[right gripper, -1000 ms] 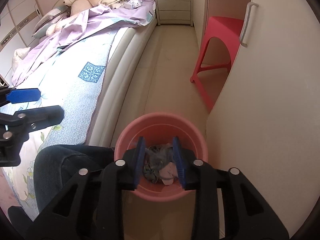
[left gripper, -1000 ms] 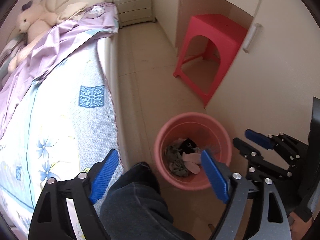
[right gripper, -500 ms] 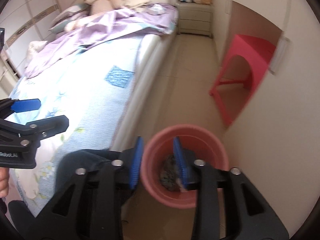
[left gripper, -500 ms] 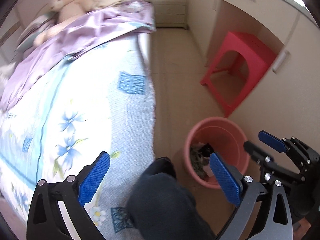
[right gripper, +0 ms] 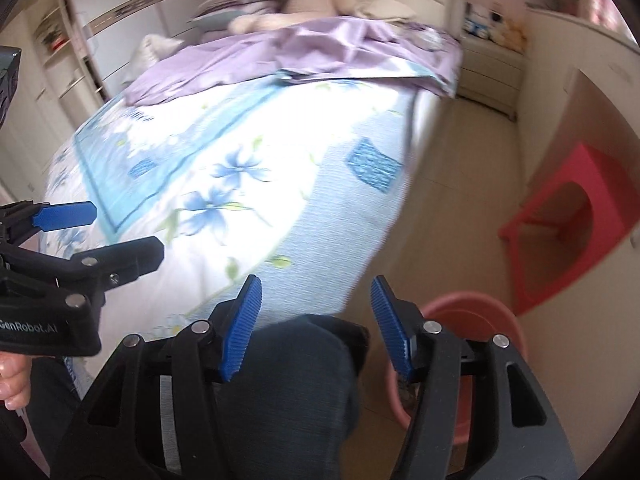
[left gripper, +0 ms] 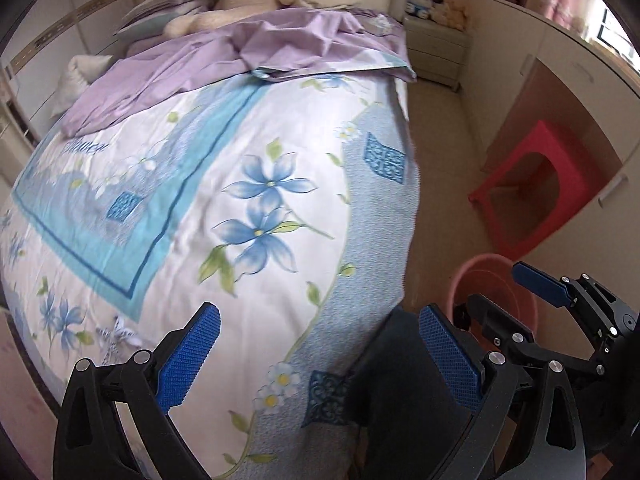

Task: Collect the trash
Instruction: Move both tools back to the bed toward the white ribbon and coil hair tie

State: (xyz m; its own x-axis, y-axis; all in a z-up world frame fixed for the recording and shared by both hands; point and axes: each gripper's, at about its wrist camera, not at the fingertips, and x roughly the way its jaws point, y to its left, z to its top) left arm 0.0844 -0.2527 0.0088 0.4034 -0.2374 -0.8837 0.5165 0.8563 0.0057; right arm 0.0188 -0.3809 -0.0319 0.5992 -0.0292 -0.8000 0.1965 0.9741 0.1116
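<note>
Nearest, your left gripper (left gripper: 316, 350) and right gripper (right gripper: 316, 326) both hang spread and empty above your knee (right gripper: 296, 364). Just beside it stands the pink bin (right gripper: 476, 308), contents hidden. Beyond, scan the floral bedspread (left gripper: 248, 200) and purple sheet (left gripper: 248, 52): no trash shows yet, so likely sweep slowly.

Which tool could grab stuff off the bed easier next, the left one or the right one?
Probably the left tool. It is open and sits over the flowered bedspread. The right tool, also open, hangs over the person's knee beside the pink bin.
</note>
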